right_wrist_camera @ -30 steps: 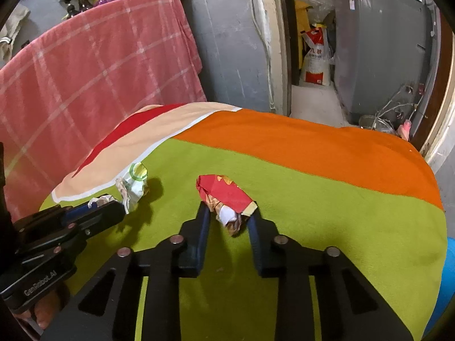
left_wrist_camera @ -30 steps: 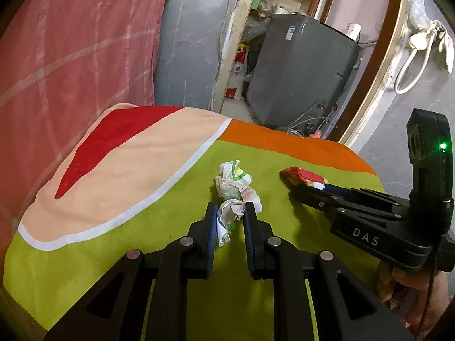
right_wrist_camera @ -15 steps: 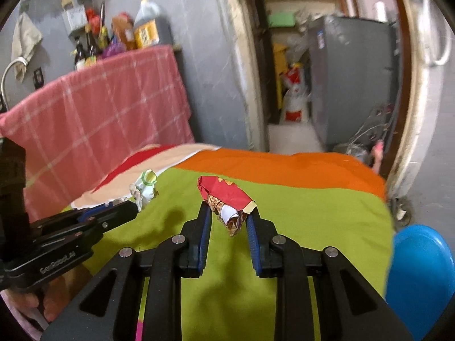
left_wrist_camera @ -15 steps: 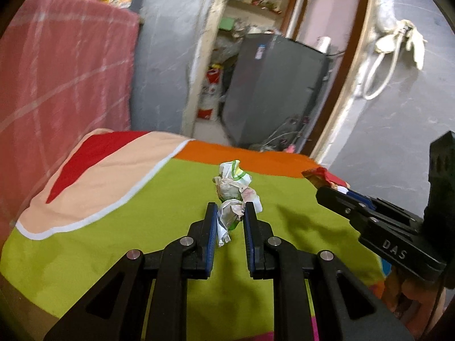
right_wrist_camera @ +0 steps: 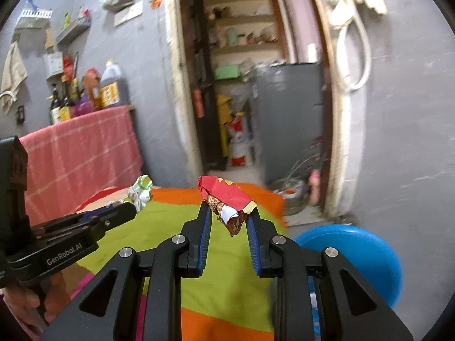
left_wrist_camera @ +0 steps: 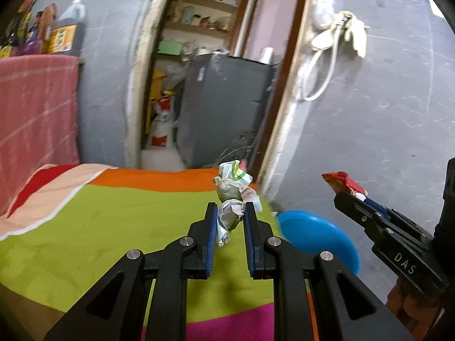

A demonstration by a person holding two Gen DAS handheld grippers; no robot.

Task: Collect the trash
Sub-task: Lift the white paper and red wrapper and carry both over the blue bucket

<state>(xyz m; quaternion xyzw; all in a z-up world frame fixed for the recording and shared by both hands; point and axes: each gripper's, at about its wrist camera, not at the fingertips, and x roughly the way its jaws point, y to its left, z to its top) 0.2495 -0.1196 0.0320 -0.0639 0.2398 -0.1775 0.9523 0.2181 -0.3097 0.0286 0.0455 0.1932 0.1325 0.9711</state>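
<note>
A crumpled white and green paper wad (left_wrist_camera: 231, 196) is pinched between the pads of my left gripper (left_wrist_camera: 229, 216), lifted above the striped bedspread (left_wrist_camera: 113, 221). My right gripper (right_wrist_camera: 229, 216) is shut on a crushed red snack wrapper (right_wrist_camera: 224, 199), also held in the air. Each gripper shows in the other's view: the right one (left_wrist_camera: 345, 191) with the red wrapper (left_wrist_camera: 342, 182) at the right edge, the left one (right_wrist_camera: 125, 210) with the paper wad (right_wrist_camera: 140, 189) at the left. A blue round bin (right_wrist_camera: 352, 253) sits on the floor just right of the bed, also in the left wrist view (left_wrist_camera: 315, 236).
The bedspread (right_wrist_camera: 199, 255) fills the foreground below both grippers. A grey wall (left_wrist_camera: 384, 113) rises to the right, with a doorway and a grey cabinet (left_wrist_camera: 224, 108) behind the bed. A pink cloth (right_wrist_camera: 79, 150) hangs at the left below a shelf of bottles.
Both grippers have risen and swung right with their trash still held. The bedspread has dropped lower in view and the blue bin has come into sight.
</note>
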